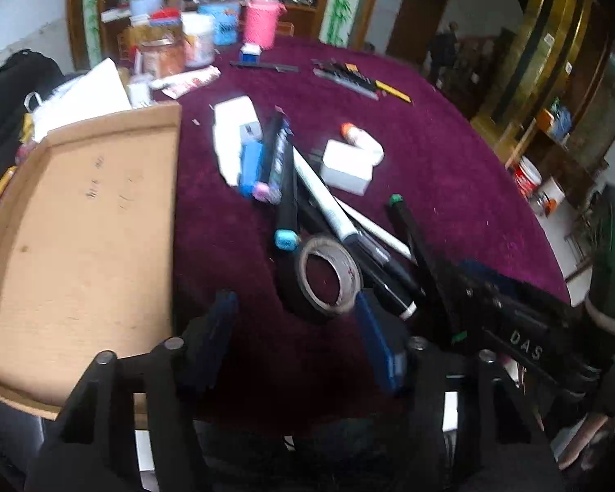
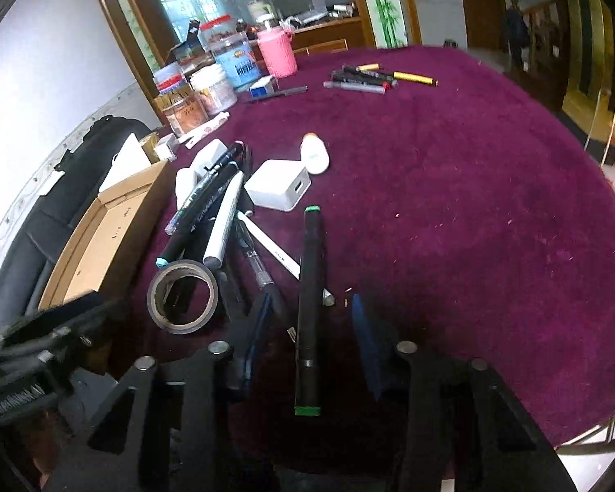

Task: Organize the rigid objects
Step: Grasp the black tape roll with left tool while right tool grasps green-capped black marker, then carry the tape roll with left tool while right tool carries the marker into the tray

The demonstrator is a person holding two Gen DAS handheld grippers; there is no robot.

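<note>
A pile of pens and markers [image 1: 307, 188] lies on the purple table, with a tape roll [image 1: 328, 279], a white charger cube [image 1: 346, 166] and a white eraser-like block [image 1: 233, 139]. My left gripper [image 1: 299, 328] is open, just short of the tape roll, its fingers either side. An empty cardboard tray [image 1: 82, 238] lies to its left. In the right wrist view, my right gripper [image 2: 311, 328] is open around a black marker with green ends [image 2: 309, 307], which lies on the table between the fingers. The tape roll [image 2: 182, 297] and charger cube [image 2: 279, 188] lie ahead left.
A second group of pens [image 2: 373, 78] lies at the far side of the table. Jars, a pink jug [image 2: 276, 51] and a blue box [image 2: 262, 87] crowd the far left edge. A black bag [image 2: 61, 188] sits beyond the tray [image 2: 102, 242]. The table's right edge drops to the floor.
</note>
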